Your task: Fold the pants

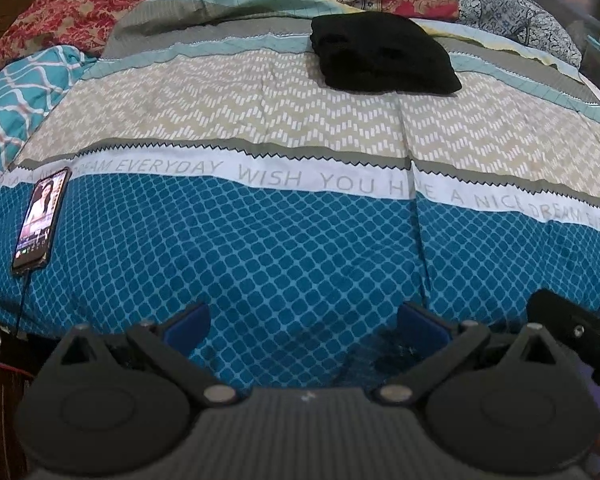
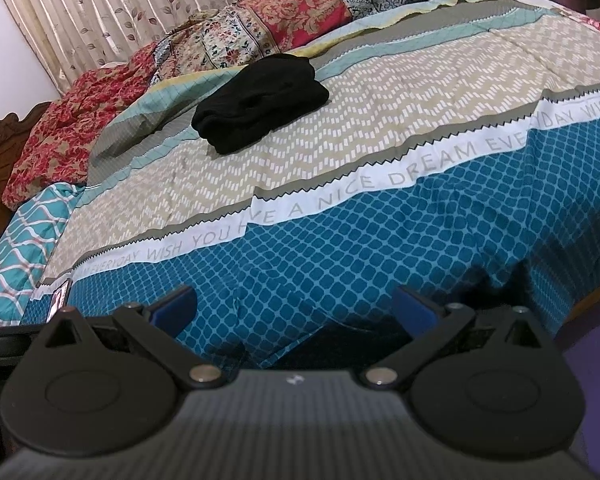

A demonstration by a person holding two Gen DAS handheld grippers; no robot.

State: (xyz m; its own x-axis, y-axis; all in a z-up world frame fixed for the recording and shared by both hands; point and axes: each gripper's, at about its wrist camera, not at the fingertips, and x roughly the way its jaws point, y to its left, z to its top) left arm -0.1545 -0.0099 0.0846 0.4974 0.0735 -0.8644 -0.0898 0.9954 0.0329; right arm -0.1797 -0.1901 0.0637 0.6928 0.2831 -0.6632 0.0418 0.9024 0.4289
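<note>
Black pants (image 1: 384, 54) sit bunched upper middle on the bed (image 1: 260, 248), soft and floppy; I'd grab the edges. Both tongs (image 1: 304, 322) (image 2: 294, 310) are wide, empty.

Each tool (image 1: 304, 322) (image 2: 294, 310) has black linkage arms, silver pivot screws, round black discs, blue finger pads (image 1: 188, 326) and a ribbed grey body.

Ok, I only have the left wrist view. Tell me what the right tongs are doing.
Observer: The right tongs are open and empty, above the near edge of the bed.
Operator: Now report what stands behind the bed.
Observer: A pleated curtain with a leaf print hangs there.
</note>
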